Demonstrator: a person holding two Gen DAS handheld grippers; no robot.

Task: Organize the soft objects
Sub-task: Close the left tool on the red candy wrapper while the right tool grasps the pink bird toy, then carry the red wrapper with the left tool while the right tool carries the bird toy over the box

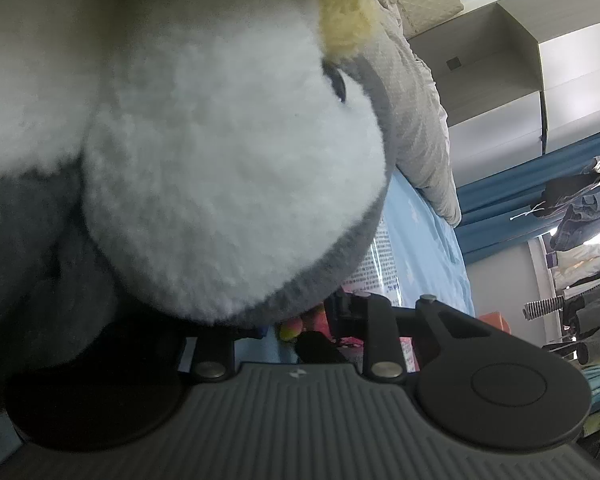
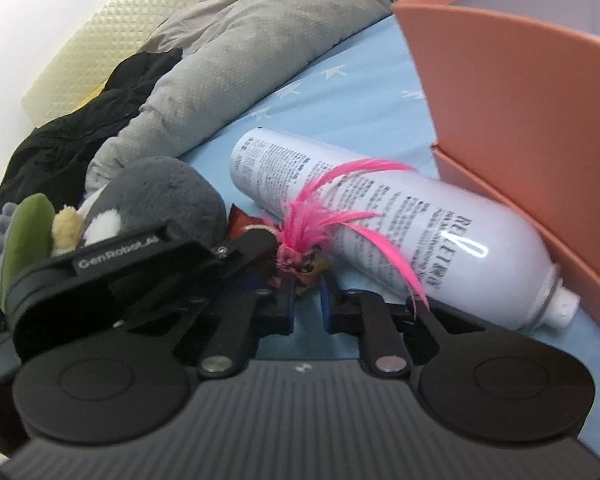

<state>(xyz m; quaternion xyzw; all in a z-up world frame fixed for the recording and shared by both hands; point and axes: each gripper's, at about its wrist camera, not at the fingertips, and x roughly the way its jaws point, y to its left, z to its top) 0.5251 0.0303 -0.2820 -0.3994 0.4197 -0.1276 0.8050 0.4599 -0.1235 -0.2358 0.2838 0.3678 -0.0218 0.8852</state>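
The plush penguin [image 1: 228, 168], soft, light and best pinched by a fold of pile, is pressed against the left gripper [image 1: 300, 332], grip unreadable, while the feather toy [image 2: 300, 256], fragile, is clenched at its wrapped base by the right gripper [image 2: 306, 300].

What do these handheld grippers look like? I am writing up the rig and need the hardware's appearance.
Both are matte black. The right gripper has blue-faced fingers, silver pivot pins, two round discs and a ribbed grey body. The left gripper carries white "GenRobot" lettering in the right wrist view; its own view shows the same discs and ribbing. No cables or sleeves show.
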